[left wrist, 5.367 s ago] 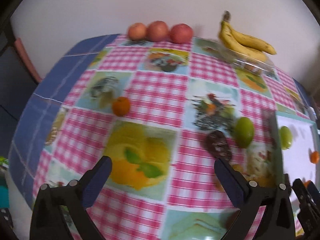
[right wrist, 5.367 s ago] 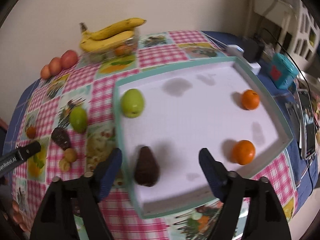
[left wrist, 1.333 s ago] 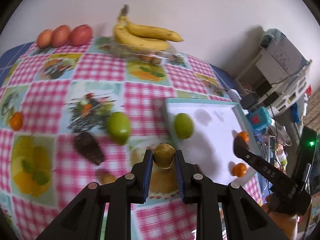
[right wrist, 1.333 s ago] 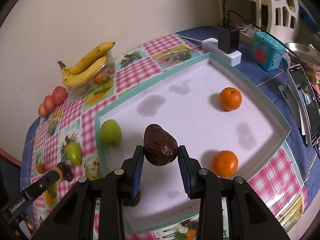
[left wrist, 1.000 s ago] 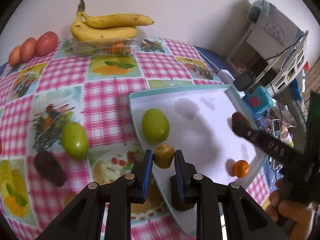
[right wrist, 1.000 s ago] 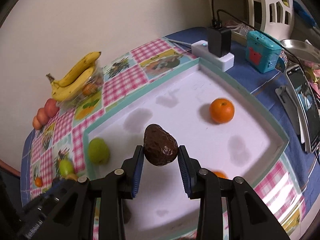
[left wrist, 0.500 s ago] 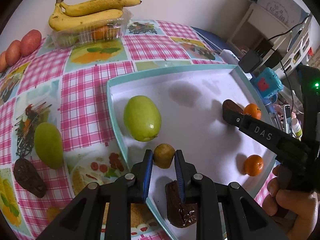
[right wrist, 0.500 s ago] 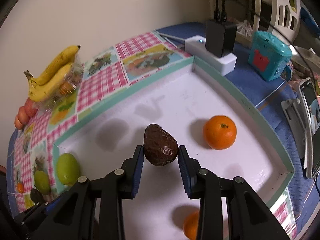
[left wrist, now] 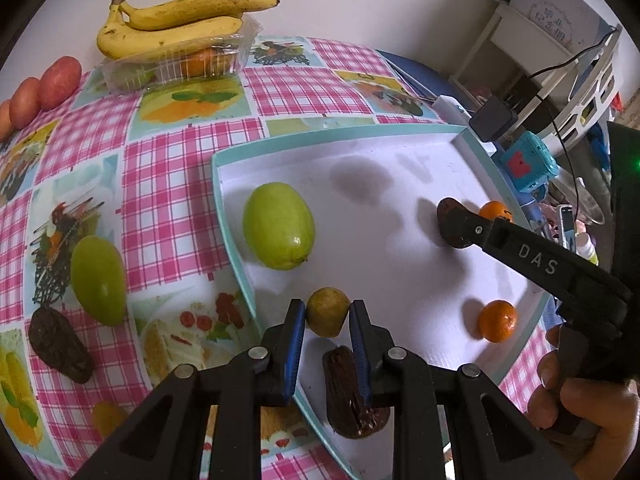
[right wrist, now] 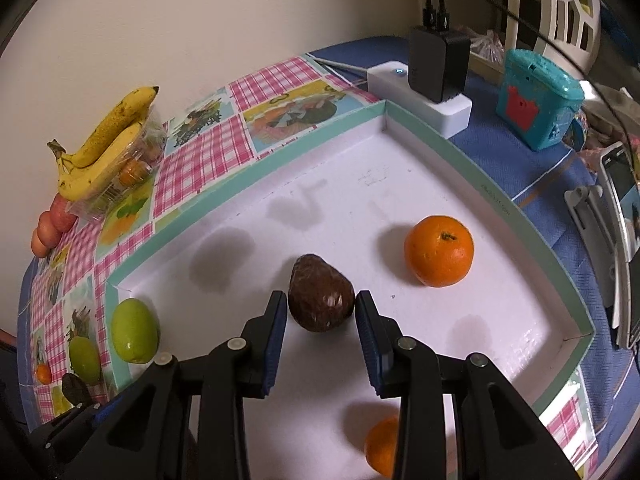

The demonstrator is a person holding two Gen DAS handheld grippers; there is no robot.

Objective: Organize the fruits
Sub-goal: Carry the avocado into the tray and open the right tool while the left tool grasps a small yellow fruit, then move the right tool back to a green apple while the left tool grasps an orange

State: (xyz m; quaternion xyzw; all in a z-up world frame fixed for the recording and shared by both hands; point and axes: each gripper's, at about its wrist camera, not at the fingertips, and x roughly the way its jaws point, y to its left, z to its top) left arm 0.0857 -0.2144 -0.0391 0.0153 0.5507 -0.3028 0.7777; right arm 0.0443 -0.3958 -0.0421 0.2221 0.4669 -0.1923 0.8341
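A checked pink tablecloth (left wrist: 168, 184) printed with fruit pictures covers the table, with plain blue cloth (right wrist: 520, 168) showing toward the far corner. On that blue part sits a white power strip (right wrist: 420, 92) with a black charger (right wrist: 438, 62) plugged into it, cables running up behind. Just beside it stands a small teal box (right wrist: 538, 98) with a red patch on its front. A phone (right wrist: 620, 184) leans on a grey stand near the edge. Behind, a white plastic chair (right wrist: 560, 4) against a bare cream wall (right wrist: 200, 20)
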